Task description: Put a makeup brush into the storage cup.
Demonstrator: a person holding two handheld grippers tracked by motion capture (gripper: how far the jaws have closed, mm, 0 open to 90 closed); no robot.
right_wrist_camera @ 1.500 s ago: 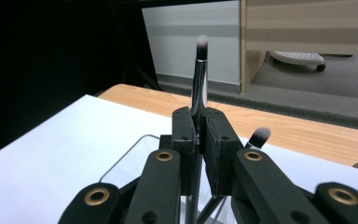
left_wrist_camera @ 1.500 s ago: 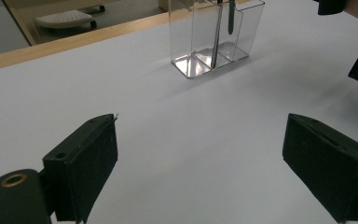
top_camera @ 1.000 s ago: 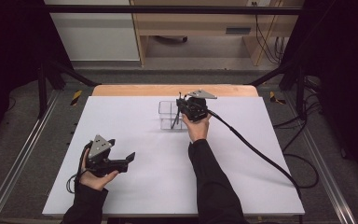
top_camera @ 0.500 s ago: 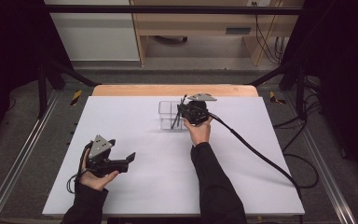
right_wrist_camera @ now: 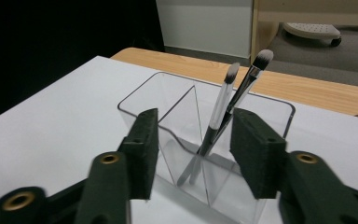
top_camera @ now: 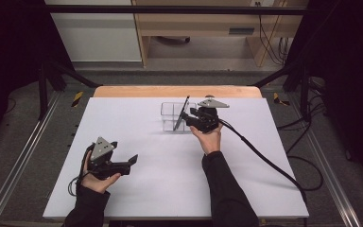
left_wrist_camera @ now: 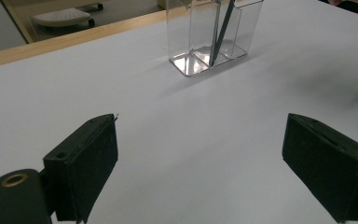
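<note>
Right gripper (right_wrist_camera: 193, 149) jaws parted, flanking two makeup brushes (right_wrist_camera: 223, 109) without gripping; these lean in the right compartment of the clear organizer (top_camera: 170, 116) at table's far centre. Right forearm extended forward. Left gripper (top_camera: 125, 163) gaping wide, empty, hand resting near-left on white table (top_camera: 160, 179).

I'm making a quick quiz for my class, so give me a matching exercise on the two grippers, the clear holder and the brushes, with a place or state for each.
Things:
1. left gripper
2. right gripper
3. clear holder
4. makeup brushes

Places or states:
A. stand leaning inside a compartment
B. open, over bare white table near the person
C. stands far across the table, by the wooden edge
D. jaws open either side of the brush handles

Pairs: 1-B, 2-D, 3-C, 4-A
</note>
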